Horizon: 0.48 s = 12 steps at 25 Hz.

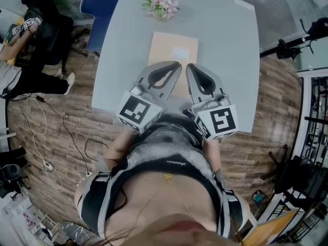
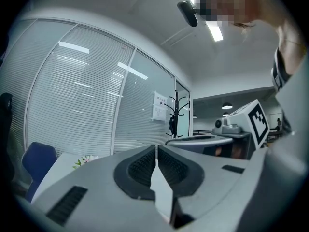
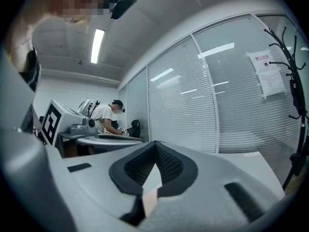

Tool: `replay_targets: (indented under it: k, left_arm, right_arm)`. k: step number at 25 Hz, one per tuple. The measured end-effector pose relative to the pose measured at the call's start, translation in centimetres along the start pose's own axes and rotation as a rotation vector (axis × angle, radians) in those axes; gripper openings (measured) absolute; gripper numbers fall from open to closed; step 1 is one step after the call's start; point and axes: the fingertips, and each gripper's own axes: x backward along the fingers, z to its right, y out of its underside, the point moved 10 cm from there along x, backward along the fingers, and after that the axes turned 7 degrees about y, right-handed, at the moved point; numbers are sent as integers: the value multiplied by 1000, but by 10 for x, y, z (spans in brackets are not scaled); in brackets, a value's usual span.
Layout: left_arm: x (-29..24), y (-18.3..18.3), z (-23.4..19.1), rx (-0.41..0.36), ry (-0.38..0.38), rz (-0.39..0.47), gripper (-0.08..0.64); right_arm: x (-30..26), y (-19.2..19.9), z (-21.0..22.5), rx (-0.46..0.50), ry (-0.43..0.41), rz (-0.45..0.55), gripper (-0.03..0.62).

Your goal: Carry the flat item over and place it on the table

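A flat tan envelope (image 1: 172, 51) with a white label lies on the grey table (image 1: 225, 45); its near end is hidden under my grippers. My left gripper (image 1: 177, 64) and right gripper (image 1: 190, 67) hang side by side above the table's near edge and point level toward the far end. Both are shut with nothing between the pads. In the left gripper view the left gripper (image 2: 157, 148) has its jaws meeting at the tips. The right gripper (image 3: 155, 143) looks the same in its own view, and a tan sliver of the envelope (image 3: 148, 199) shows below the jaws.
A pot of pink flowers (image 1: 162, 5) stands at the table's far end. A blue chair (image 1: 100, 4) sits at the far left corner. A person (image 1: 31, 29) sits at the left, with cables on the wooden floor (image 1: 51, 137). A black stand (image 1: 292, 45) is at the right.
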Motion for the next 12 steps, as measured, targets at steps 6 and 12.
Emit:
replay_targets:
  k: [6,12]
  left_arm:
    - [-2,0,-1,9,1,4,15]
    - [-1,-3,1,5,0,7,15]
  right_arm:
    - [-2,1,0,7,-7,-10,3]
    - [-1,0,0,17,-7,-17,3]
